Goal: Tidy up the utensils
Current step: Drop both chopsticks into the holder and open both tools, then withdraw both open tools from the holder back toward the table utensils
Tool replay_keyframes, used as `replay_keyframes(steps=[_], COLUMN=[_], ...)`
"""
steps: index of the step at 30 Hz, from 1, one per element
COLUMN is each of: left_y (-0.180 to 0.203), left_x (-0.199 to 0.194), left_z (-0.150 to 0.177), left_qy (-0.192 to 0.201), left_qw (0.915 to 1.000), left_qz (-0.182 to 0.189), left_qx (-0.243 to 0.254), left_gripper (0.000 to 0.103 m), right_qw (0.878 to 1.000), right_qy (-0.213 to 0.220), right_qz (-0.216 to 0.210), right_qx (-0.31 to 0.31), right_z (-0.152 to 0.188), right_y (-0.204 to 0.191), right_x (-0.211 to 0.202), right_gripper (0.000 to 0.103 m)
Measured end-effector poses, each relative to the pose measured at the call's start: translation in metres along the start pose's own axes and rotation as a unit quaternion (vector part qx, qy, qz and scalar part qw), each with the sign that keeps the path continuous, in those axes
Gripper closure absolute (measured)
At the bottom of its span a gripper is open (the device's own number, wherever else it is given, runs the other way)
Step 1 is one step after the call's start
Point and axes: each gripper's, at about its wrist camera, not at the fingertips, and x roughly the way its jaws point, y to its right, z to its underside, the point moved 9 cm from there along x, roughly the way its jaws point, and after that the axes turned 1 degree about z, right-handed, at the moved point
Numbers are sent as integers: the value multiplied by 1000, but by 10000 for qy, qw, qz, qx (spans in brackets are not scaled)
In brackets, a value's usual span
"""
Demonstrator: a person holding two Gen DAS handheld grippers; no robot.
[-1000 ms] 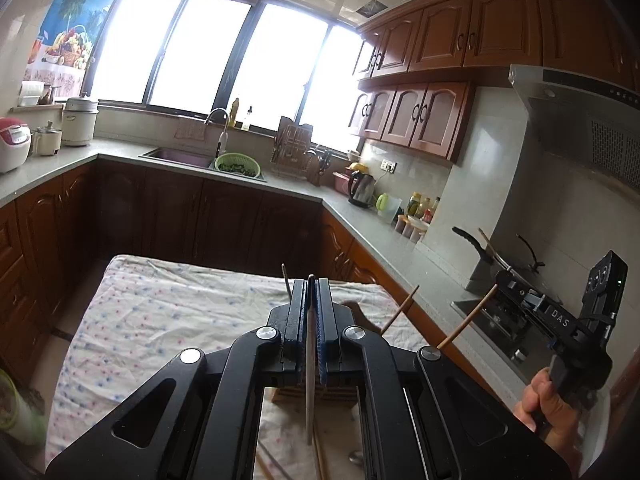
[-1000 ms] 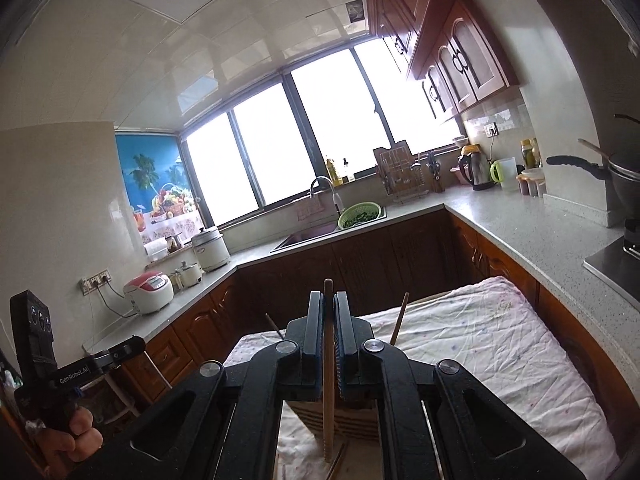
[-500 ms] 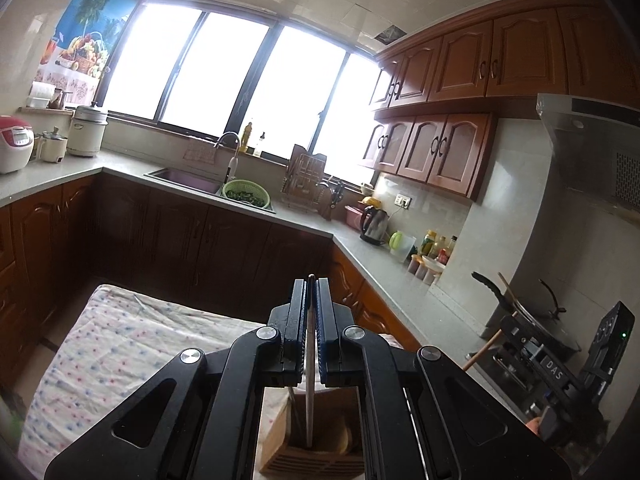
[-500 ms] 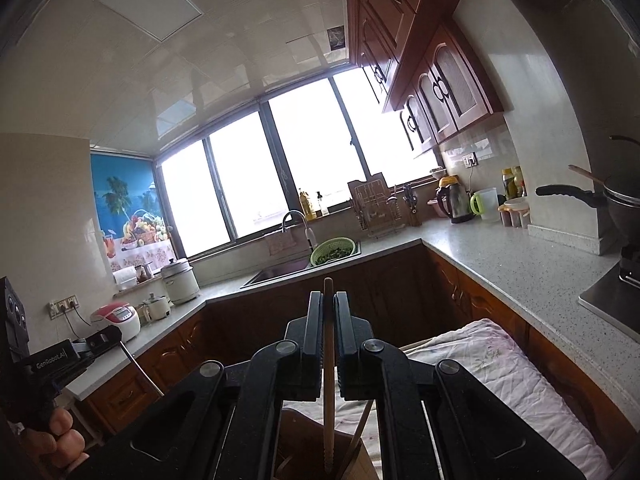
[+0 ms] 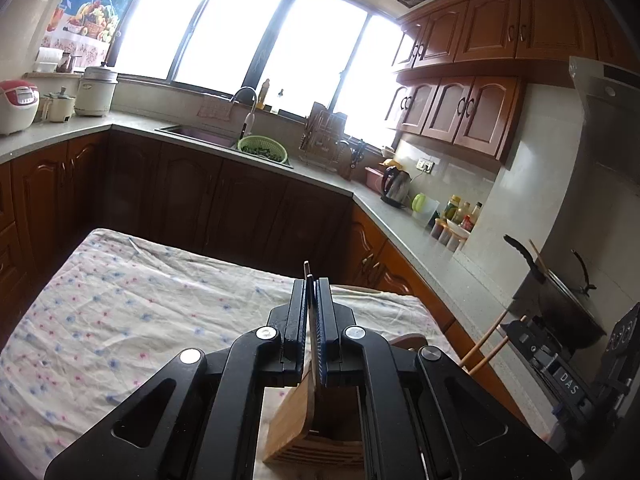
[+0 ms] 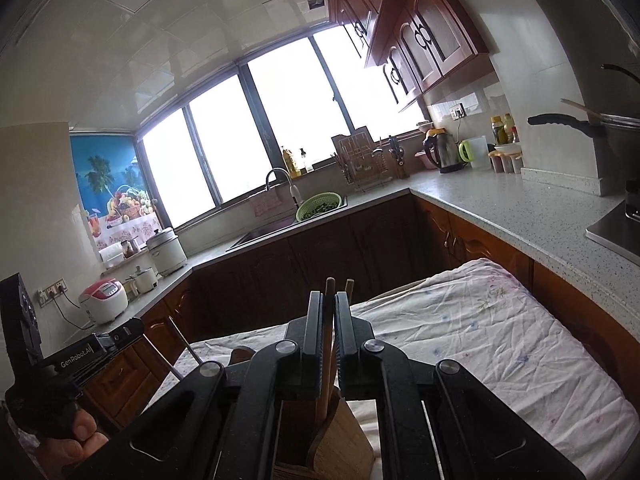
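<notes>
My left gripper (image 5: pixel 310 286) is shut on a thin dark utensil (image 5: pixel 312 336) that hangs down into a wooden utensil holder (image 5: pixel 316 436) on the cloth-covered table (image 5: pixel 120 312). My right gripper (image 6: pixel 329 300) is shut on a wooden chopstick (image 6: pixel 326 344) whose lower end is inside the same wooden holder (image 6: pixel 340 440). A second wooden stick (image 6: pixel 349 290) stands just behind it. The right gripper (image 5: pixel 516 330) also shows at the right of the left wrist view with two wooden sticks (image 5: pixel 482 346). The left gripper (image 6: pixel 136 326) shows at the left of the right wrist view.
Kitchen counters (image 5: pixel 400 232) wrap around behind the table, with a sink (image 5: pixel 200 136), a green colander (image 5: pixel 262 150), a kettle (image 5: pixel 396 184) and a rice cooker (image 5: pixel 18 104). A stove with a pot (image 5: pixel 568 300) is at the right.
Both grippers tilted up half a second ago, then came back down over the table. The held utensils now reach into the wooden holder below them.
</notes>
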Motion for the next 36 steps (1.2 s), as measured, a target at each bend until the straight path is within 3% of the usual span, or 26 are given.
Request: replay_keyframes(steps=[13,17,18,19,20,22,24,26,29,36], left_y=[0,-1,-3,-4,-6,-10,-13,-18,-24,-37], left_x=[4,2,1,0,-3,-8,-13,-20,-31,-58], left_z=[3,3,3,3,3,4,7,8,11,27], left_qy=[-91,-127,-133,-133,-103,-68,-110,-94,-65,-181], left_qw=[9998,9998,9998,9998,9998,9999,9998,9995,9993,9986], left_qz=[-49,-39,-59,-85,-107,-148,-170,-244,-326,-456], left_qx=[192,154,147,124,90,35,-49,-150,-187,-174], left_gripper=[98,95,87,79,62,50,25,9,3,2], right_qw=[10000,9999,9998,9998,9998,9999,9999,9998,9999,9994], right_qy=[-79,-168,-187,-200,-194,-116,-102,-132,-93,-334], right_qz=[-4,-39,-10,-10,-13,15,42,56,109,21], right_qx=[-21,9,8,15,34,66,67,101,59,63], right_z=[-3,-4,-4,-4,-4,-4,-4,-1,3,20], right_y=[0,2,3,4,5,7,9,11,13,9], right_x=[3,5,5,4,3,-3,-7,-10,-17,-31], right_gripper=[98,89,82,60,37,29,26,4,0,0])
